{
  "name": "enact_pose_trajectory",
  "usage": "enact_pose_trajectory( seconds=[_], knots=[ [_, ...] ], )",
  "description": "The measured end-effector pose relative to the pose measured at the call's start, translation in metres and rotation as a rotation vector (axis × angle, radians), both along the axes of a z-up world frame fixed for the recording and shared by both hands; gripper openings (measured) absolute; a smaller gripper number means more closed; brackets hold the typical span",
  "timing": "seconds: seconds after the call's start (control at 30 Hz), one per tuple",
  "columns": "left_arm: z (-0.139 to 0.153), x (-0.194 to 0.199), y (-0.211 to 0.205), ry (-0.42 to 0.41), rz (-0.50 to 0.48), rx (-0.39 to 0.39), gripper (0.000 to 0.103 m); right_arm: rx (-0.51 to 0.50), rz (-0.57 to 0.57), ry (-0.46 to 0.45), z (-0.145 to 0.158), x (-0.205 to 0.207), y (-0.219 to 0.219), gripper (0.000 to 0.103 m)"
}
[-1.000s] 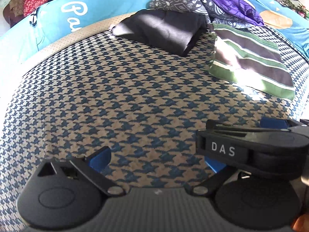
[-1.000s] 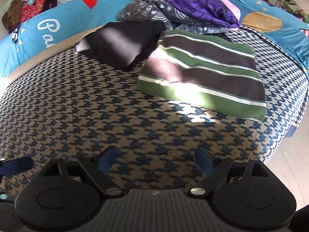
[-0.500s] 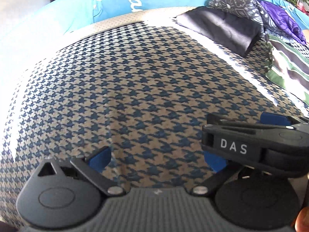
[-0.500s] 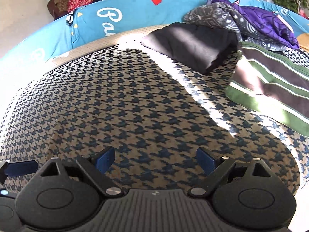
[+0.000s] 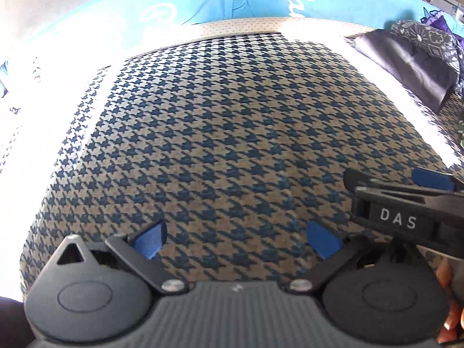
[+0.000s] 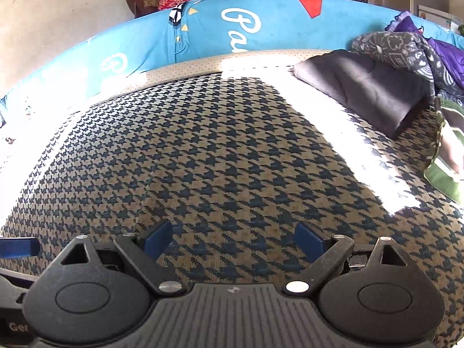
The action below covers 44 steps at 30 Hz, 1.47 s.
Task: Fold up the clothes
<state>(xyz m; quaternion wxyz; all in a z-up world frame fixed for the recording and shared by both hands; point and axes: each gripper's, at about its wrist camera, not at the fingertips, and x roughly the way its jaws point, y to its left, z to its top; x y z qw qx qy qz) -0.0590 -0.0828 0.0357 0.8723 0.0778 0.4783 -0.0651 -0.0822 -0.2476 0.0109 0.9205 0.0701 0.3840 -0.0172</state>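
The left gripper [image 5: 236,239] has its jaws spread wide with nothing between them, above the houndstooth cover [image 5: 232,133]; the right gripper [image 6: 232,240] is the same; the folded black garment [image 6: 371,90] lies far right; the striped green garment [image 6: 448,171] is cut off at the edge.

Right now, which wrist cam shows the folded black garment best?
Right wrist view: the folded black garment lies whole on the houndstooth cover, upper right. The left wrist view pushes it to the frame's far right edge, smaller.
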Motion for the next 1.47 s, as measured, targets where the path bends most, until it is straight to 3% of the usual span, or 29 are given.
enact_pose_trajectory(
  seconds=[0.4,0.67,0.97,1.07,1.2,1.47],
  knots=[
    [-0.003,0.028,0.043,-0.005,0.077,0.028,0.103,0.055,0.092,-0.016,-0.008,0.030,0.019,0.092],
    [-0.010,0.057,0.061,0.035,0.079,-0.016,0.103,-0.016,0.112,-0.035,-0.020,0.062,0.036,0.100],
    [-0.018,0.082,0.079,0.077,0.070,-0.055,0.103,-0.173,0.225,-0.063,-0.027,0.074,0.077,0.102],
    [-0.020,0.090,0.086,0.075,0.079,-0.053,0.103,-0.127,0.274,-0.054,-0.027,0.080,0.082,0.103],
    [-0.025,0.098,0.097,0.072,0.113,-0.055,0.103,-0.179,0.294,-0.092,-0.032,0.087,0.089,0.103],
    [-0.026,0.102,0.108,0.041,0.171,-0.044,0.103,-0.178,0.311,-0.110,-0.037,0.097,0.092,0.103]
  ],
)
